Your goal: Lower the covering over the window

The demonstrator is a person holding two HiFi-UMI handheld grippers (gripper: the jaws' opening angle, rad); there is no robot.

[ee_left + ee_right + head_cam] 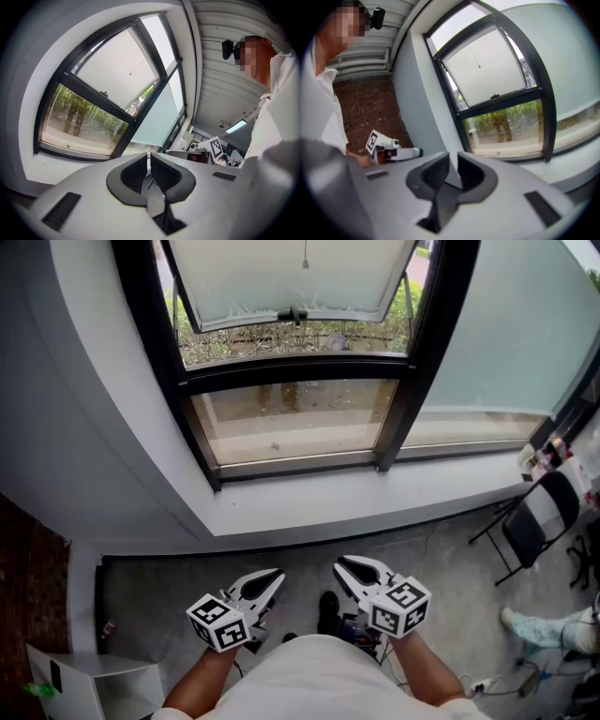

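Ahead, blind (291,277) well beyond closed left tongs (278,574) and barely-parted right tongs (341,564), both empty

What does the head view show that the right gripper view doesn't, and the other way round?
Only the head view: the right tongs seen from outside, a folding chair and the grey floor. Only the right gripper view: the slatted ceiling and the camera on the person's head. Both: the dark-framed window, its white blind partly down, and the left tongs.
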